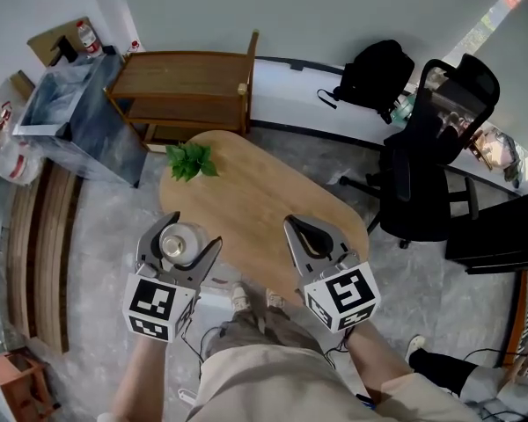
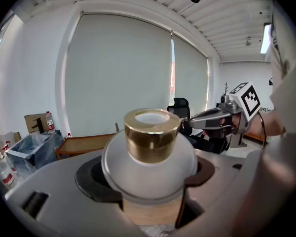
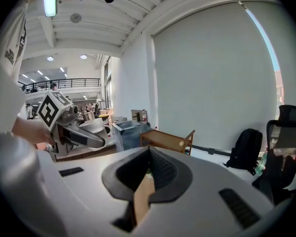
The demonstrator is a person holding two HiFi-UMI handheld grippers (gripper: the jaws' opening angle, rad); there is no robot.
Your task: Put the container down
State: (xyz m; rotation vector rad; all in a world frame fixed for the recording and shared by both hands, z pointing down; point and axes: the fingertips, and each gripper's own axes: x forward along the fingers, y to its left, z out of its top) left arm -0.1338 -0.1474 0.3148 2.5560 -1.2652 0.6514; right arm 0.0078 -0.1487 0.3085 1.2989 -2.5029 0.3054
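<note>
Container is sitting upright, gold neck up, pinched between the jaws of my left gripper. It is hanging over the near left edge of the oval wooden table, so I am judging the way as straight down and a little inward from the rim. My right gripper is hovering nearby over the same tabletop, jaws pressed together on nothing, and the small plant is standing well apart at the far end.
</note>
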